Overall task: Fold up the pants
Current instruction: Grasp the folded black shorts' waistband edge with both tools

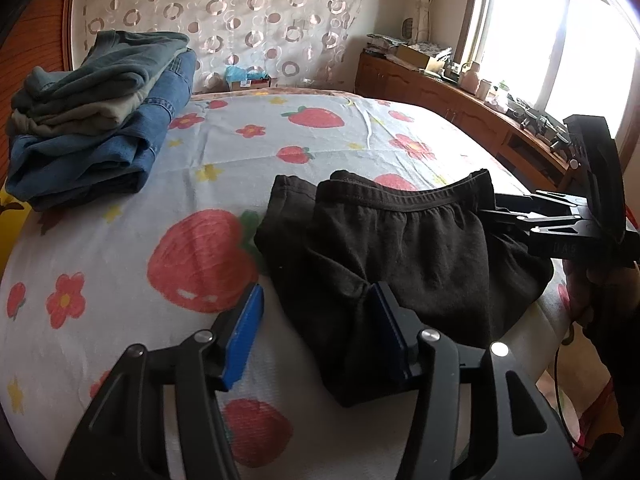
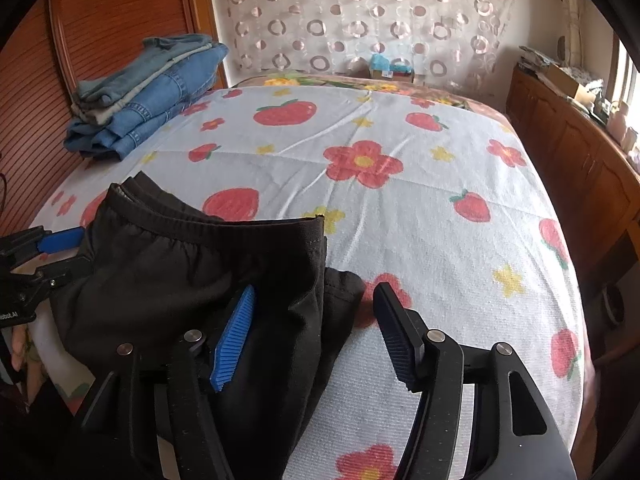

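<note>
Black pants point(image 1: 400, 252) lie folded in a bundle on the strawberry-print bedsheet point(image 1: 120, 240), waistband facing the far side. My left gripper point(image 1: 316, 300) is open, its jaws straddling the bundle's left edge; the right pad point(image 1: 386, 328) rests on the cloth. The pants also show in the right wrist view point(image 2: 192, 272). My right gripper point(image 2: 316, 300) is open, straddling the bundle's right edge, with the left pad point(image 2: 236, 332) over the fabric. The right gripper appears in the left wrist view point(image 1: 492, 206) at the pants' right side.
A stack of folded jeans and grey-green clothes point(image 1: 96, 120) sits at the far left of the bed. A wooden cabinet point(image 1: 460, 108) with clutter runs along the right under the window. A patterned curtain point(image 1: 224, 20) hangs behind the bed.
</note>
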A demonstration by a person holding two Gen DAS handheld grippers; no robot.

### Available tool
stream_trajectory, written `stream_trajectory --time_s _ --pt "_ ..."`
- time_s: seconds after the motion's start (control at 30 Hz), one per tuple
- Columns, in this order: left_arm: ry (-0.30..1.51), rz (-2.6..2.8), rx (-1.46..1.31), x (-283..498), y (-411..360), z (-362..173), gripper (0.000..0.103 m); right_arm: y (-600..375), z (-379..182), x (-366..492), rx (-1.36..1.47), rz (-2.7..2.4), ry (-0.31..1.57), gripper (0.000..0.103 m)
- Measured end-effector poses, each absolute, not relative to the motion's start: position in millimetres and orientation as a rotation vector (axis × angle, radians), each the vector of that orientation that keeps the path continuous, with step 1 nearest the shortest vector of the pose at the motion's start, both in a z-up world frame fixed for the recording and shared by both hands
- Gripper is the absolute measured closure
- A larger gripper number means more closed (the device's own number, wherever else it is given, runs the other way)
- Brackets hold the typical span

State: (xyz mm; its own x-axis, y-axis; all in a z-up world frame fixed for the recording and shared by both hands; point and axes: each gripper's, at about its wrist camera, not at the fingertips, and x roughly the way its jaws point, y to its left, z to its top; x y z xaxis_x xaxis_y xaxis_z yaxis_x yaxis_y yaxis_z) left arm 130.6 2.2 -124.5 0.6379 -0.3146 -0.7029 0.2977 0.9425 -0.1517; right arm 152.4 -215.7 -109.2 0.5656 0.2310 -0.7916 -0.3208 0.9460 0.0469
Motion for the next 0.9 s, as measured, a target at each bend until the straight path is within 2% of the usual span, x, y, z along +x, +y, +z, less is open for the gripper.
stream_trajectory --time_s 0.37,0.7,0.9 --pt "0.843 -0.36 -0.028 135 4 -123 0.048 -216 -109 152 -0.11 0.323 0.912 0.039" --pt "0.845 -0.379 -0.028 170 2 -95 0.048 -216 -109 152 -0.11 0.323 0.912 0.039" --pt "0.899 -0.347 0.044 193 -10 -107 0.048 -215 -109 151 -0.109 0.323 0.911 0.039"
